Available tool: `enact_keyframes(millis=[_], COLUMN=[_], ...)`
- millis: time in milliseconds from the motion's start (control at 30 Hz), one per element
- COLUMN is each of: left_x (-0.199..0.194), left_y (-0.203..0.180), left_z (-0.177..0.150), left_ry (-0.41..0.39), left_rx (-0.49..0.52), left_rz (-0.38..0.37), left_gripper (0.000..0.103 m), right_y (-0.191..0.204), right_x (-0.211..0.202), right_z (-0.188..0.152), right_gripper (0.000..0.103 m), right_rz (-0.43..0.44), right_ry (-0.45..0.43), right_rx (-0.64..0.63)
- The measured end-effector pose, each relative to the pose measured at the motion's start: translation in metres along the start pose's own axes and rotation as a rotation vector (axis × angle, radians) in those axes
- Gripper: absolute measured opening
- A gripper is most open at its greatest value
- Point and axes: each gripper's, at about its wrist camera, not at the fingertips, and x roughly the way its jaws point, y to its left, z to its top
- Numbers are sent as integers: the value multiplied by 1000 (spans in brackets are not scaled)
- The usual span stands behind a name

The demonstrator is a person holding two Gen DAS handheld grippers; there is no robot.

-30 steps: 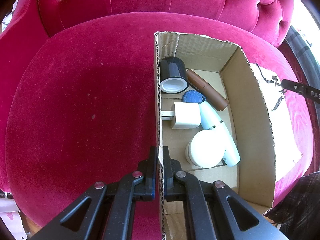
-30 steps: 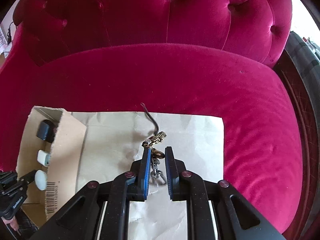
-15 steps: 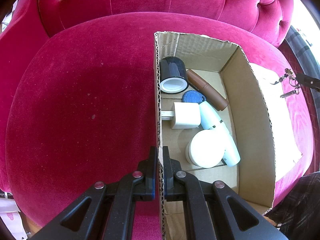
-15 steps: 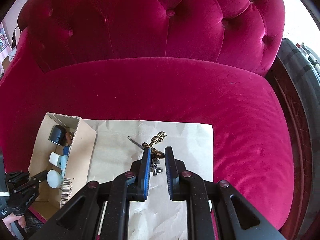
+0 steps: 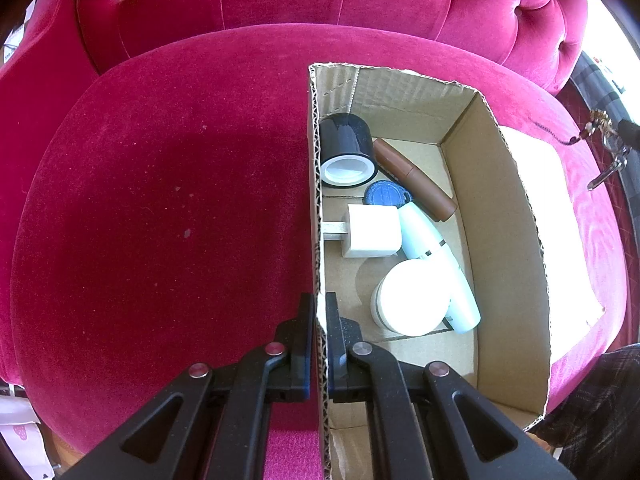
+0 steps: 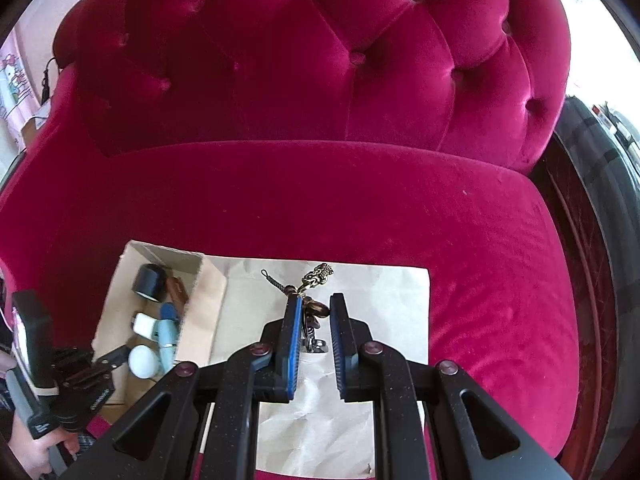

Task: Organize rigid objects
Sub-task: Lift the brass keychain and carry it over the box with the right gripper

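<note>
- The left gripper (image 5: pixel 319 308) is clamped narrow on the near wall of the cardboard box (image 5: pixel 504 216) on the pink sofa (image 5: pixel 160 200).
- The right gripper (image 6: pixel 315 304) pinches a keychain (image 6: pixel 312 312), which hangs above the paper sheet (image 6: pixel 384 300) beside the box.
- Jars and tubes lie inside the box.

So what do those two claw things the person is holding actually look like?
Both are alike: the left gripper and right gripper are black plastic with two long flat fingers lined with blue ribbed pads. Angled black link bars join them, pinned with round reddish-silver rivets. Seen from the right one, the left gripper has a black handle with small white lettering. No cables show.
</note>
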Motion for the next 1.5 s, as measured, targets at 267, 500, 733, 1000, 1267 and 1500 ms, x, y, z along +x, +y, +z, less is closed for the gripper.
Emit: enact_keyframes(millis=[267,500,733,1000,1267,1500], left_x=[0,0,0,0,0,0], left_y=[0,0,0,0,0,0], left_z=[-2,-2,-2,-2,-2,-2], left_ry=[-1,-1,-1,-1,-1,-1], left_rx=[-2,-2,-2,-3,-2,-2], left_rz=[-2,-2,-2,-3,-2,-3], left_gripper=[4,4,4,4,4,4], right_y=[26,53,78,101,116,127], right_x=[-16,-25,-28,-24,-9,6], right_z=[9,16,21,21,16,11], right_gripper=[13,13,13,13,13,13], right_rz=[39,96,143,175,203,224], right_ry=[-12,-19,-22,-11,16,44], right_rx=[-49,-89,-129,-160,-178,-181])
